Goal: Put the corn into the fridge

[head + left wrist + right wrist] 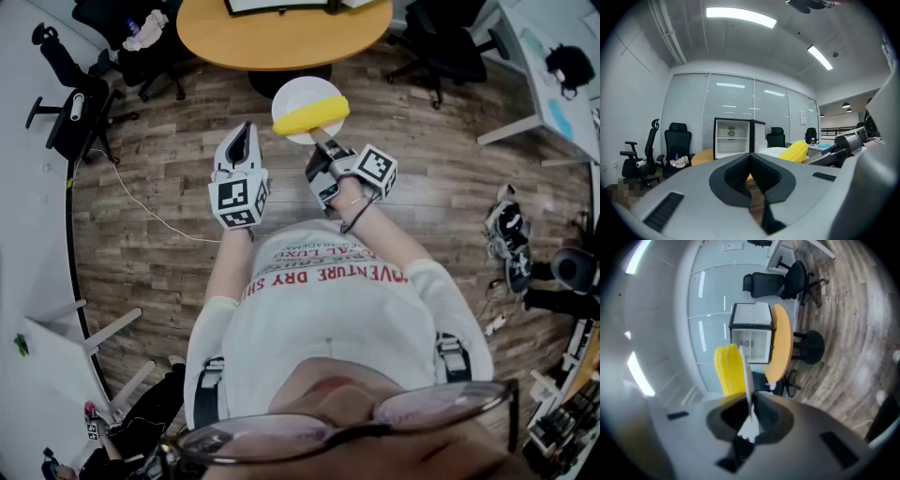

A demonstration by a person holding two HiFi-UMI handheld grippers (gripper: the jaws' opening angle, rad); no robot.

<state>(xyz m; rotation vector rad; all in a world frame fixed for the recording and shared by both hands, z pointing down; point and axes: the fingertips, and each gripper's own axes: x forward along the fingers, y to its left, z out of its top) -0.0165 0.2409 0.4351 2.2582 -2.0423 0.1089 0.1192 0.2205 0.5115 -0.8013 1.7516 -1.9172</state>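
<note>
While left gripper (751, 168) jaws meet empty, right gripper (750, 413) jaws pinch one plate (300, 92) bearing one corn (311, 115).

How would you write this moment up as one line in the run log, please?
right gripper: shut on plate rim | corn: lying on plate | left gripper: shut, empty | fridge: open, on table

Round orange table (281, 37) on wood floor (159, 187), black office chairs (73, 105) around, shoes (509, 239) aside
</note>
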